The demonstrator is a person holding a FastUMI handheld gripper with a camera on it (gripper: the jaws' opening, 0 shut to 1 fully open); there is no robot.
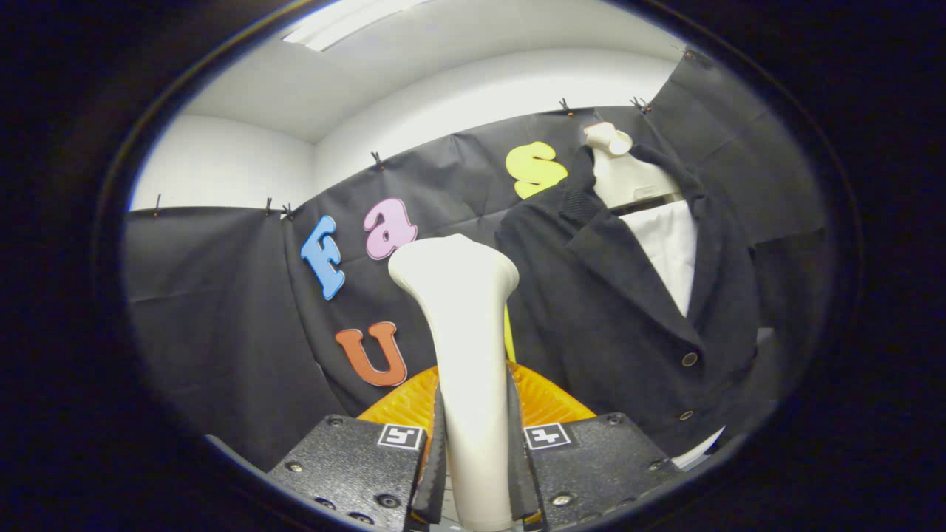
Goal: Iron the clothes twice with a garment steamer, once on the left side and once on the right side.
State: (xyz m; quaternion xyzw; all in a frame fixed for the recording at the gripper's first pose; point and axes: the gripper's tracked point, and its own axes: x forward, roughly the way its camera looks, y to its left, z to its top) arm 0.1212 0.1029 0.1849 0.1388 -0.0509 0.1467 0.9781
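Claw (473, 443) pinching steamer handle (462, 332), head up, left of black jacket (613, 318). Approach step; next needs head moved onto jacket's left side.

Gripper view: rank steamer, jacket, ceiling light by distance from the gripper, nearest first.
1. Steamer: clamped between the fingers of the gripper, head pointing up.
2. Jacket: on a mannequin, beyond the fingers and to the right, apart from the steamer.
3. Ceiling light: farthest, high above the booth wall.

Gripper (473, 451) clamped on steamer (462, 310)
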